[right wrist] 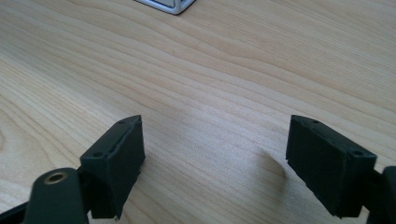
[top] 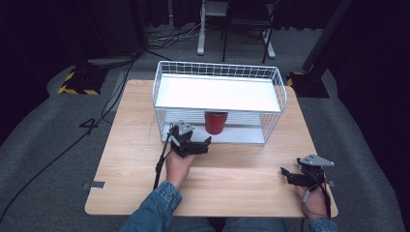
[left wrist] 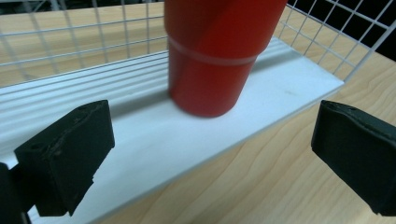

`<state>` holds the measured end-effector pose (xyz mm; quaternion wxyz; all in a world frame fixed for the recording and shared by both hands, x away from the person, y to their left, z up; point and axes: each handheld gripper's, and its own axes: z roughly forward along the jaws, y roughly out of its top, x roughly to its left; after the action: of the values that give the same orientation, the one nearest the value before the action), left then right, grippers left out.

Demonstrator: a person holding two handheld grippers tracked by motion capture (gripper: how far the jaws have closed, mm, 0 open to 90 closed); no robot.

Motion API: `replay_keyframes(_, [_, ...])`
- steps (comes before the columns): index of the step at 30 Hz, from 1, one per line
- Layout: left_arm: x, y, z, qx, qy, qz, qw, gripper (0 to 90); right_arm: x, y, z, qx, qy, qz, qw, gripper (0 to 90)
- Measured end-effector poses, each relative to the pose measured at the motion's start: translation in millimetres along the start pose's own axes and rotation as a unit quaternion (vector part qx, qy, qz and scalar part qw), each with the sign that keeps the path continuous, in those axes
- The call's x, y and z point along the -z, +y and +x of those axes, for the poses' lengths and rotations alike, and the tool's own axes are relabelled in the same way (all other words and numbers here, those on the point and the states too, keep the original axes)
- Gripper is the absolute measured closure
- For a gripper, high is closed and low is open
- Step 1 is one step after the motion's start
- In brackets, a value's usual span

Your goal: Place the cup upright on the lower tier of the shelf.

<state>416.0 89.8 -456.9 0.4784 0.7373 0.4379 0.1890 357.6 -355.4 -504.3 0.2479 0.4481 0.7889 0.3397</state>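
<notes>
A red cup stands upright on the lower white shelf of a white wire rack at the middle of the wooden table. My left gripper is open just in front of the cup, at the shelf's front edge. In the left gripper view the cup rises close ahead, beyond the wide-apart jaws of the left gripper, untouched. My right gripper rests open near the table's front right, and the right gripper has bare wood between its jaws.
The rack has an upper white shelf over the cup and wire walls at its sides and back. A corner of the rack shows at the top of the right gripper view. Cables and stand feet lie on the grey floor beyond the table.
</notes>
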Motion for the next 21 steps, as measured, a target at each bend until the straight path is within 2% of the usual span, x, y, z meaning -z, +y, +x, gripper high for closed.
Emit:
replay_keyframes(6, [26.9,-7.6,5.2,0.002,-0.002,-0.006,1.0000,0.0,-0.6,0.6,-0.5,-0.002,0.004,0.003,1.0000,19.7])
replay_keyframes(11, [48.9,-10.7,8.5,0.006,-0.008,-0.015,0.9998,0.0,-0.3,0.7,2.0,0.006,0.002,0.000,1.0000,19.7])
replay_keyframes(17, [73.1,-12.7,10.0,-0.008,-0.007,-0.015,0.9998,0.0,-0.3,0.8,2.1,0.007,0.007,0.001,0.9999,19.9])
replay_keyframes(21, [86.1,-15.1,12.0,-0.013,-0.013,-0.007,0.9998,0.0,-0.4,0.8,2.1,0.007,0.009,0.001,0.9999,19.7])
